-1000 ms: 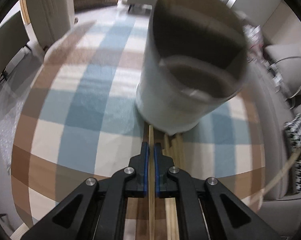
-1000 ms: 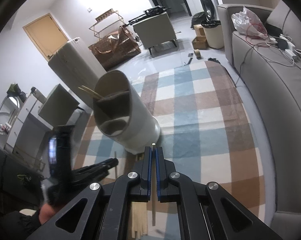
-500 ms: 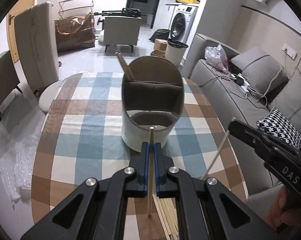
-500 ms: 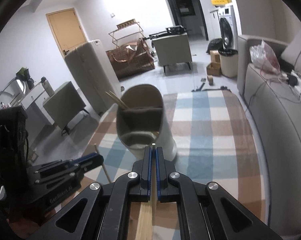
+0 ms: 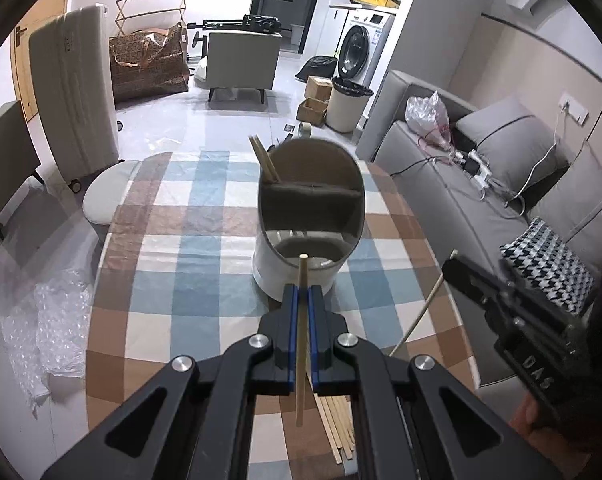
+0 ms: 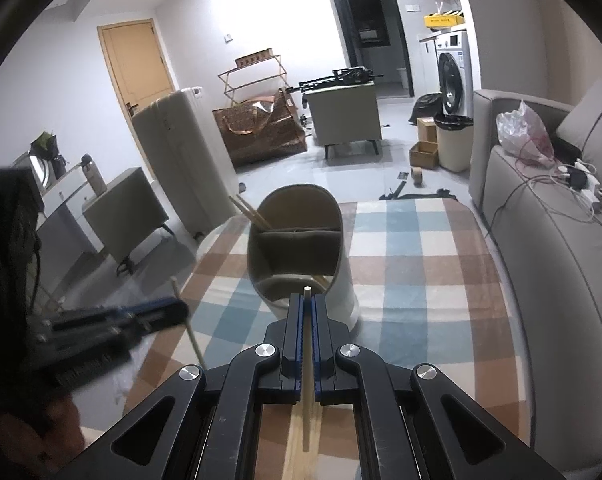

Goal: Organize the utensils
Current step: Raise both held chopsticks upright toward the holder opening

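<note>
A white oval utensil holder with a divider stands on the checked tablecloth; a chopstick pair leans in its far compartment. My left gripper is shut on one wooden chopstick, raised just in front of the holder. My right gripper is shut on another chopstick, also raised near the holder. The right gripper shows at the right of the left wrist view, the left gripper at the left of the right wrist view. Several chopsticks lie on the table beneath.
The round table's edge drops off at the left over bubble wrap on the floor. A grey sofa runs along the right. A stool and a suitcase stand beyond the table.
Both grippers have lifted and pulled back from the table, each with a chopstick. The holder now stands farther off and upright in both views.
</note>
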`<state>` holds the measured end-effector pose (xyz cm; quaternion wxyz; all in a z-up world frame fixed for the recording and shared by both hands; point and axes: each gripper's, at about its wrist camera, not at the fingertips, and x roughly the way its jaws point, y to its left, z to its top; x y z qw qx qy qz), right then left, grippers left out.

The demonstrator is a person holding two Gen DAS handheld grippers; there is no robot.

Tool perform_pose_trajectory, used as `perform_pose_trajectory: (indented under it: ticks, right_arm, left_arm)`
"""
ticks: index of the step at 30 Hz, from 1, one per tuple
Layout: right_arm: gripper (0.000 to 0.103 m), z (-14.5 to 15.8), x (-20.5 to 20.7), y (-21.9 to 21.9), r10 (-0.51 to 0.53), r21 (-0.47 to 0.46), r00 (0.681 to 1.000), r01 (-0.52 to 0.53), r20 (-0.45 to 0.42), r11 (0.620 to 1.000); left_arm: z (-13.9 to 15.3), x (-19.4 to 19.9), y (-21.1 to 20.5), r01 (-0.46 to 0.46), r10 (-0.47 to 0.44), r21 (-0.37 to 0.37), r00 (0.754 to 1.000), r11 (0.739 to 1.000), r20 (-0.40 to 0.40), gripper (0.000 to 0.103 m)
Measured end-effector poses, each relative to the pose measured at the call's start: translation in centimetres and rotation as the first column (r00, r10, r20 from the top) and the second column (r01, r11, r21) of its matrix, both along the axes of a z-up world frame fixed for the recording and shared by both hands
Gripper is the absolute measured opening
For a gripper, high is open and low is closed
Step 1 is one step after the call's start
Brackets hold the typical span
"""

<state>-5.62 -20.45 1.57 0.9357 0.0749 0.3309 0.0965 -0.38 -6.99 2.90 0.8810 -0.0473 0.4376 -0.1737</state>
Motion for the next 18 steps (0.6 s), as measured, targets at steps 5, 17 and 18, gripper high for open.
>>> perform_pose_trajectory:
  ticks: [5,17,18]
  right_arm:
    - [0.003,2.7,-0.1,0.6,-0.003,0.002,0.999,0.003,0.047,1.0]
    - [0.003,11.7,4.1,1.6,0.027,-0.009,0.981,-0.026,0.191,1.0]
    - [0.003,12.1,4.5,1.6,0.029,-0.012,0.98,-0.027,0.199,1.0]
  left_arm:
    - [2.7,0.4,1.4,-0.004,0.005,-0.019,1.0,1.0,0.008,0.001]
    - [10.1,3.9,2.4,-0.01,0.017,-0.065,0.993,0.998,0.114,0.001]
    - [10.2,4.2,2.4,-0.012,0.02,-0.069,0.993,0.998,0.117,0.001]
